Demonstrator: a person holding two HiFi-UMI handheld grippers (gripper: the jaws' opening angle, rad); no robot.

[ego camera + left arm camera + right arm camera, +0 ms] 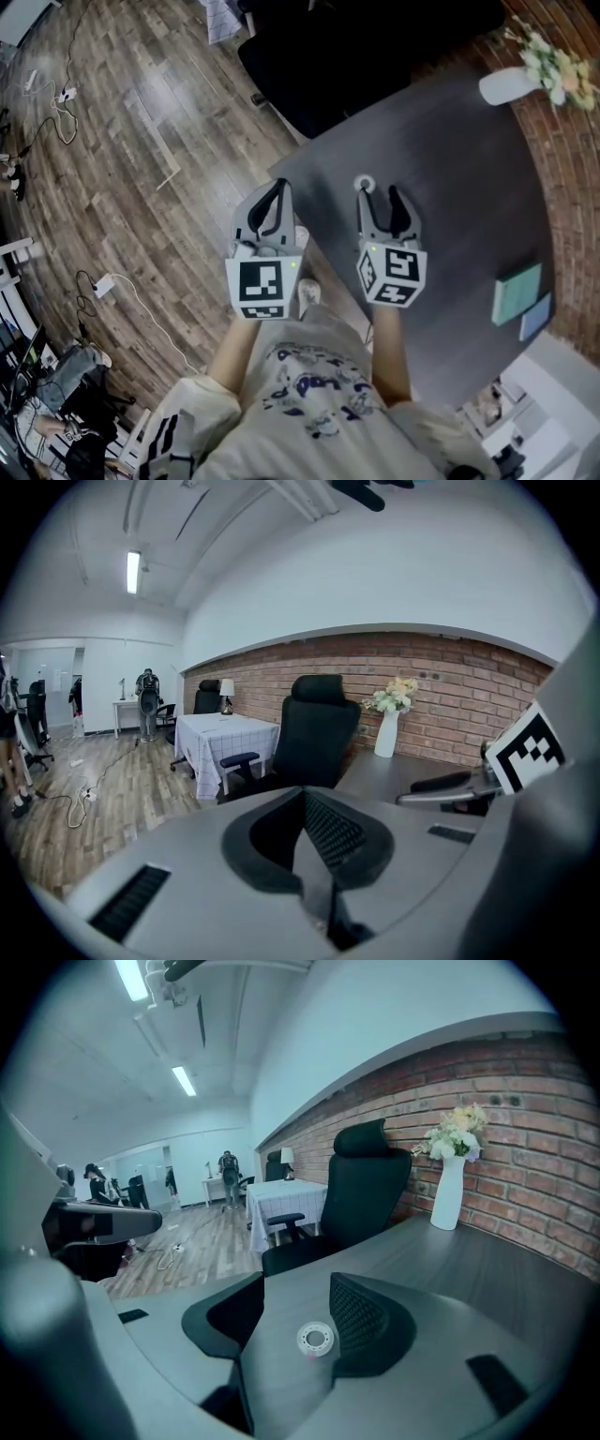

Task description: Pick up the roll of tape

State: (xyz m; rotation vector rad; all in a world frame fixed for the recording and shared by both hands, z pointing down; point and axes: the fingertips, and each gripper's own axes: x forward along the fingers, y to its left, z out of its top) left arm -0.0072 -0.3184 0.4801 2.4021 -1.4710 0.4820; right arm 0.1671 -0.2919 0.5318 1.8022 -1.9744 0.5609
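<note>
The roll of tape [364,185] is a small white ring lying flat on the dark grey table [469,187]. My right gripper [378,195] hovers just short of it with its jaws wide open. In the right gripper view the tape [315,1339] lies on the tabletop in the gap between the two fingers, closer to the right one, and no pad touches it. My left gripper [278,187] hangs at the table's left edge, its fingertips [302,799] meeting with nothing between them.
A black office chair [356,56] stands at the table's far side. A white vase of flowers [511,84] sits at the far right by the brick wall. Teal notebooks [517,292] lie near the right edge. Cables run over the wooden floor [112,187].
</note>
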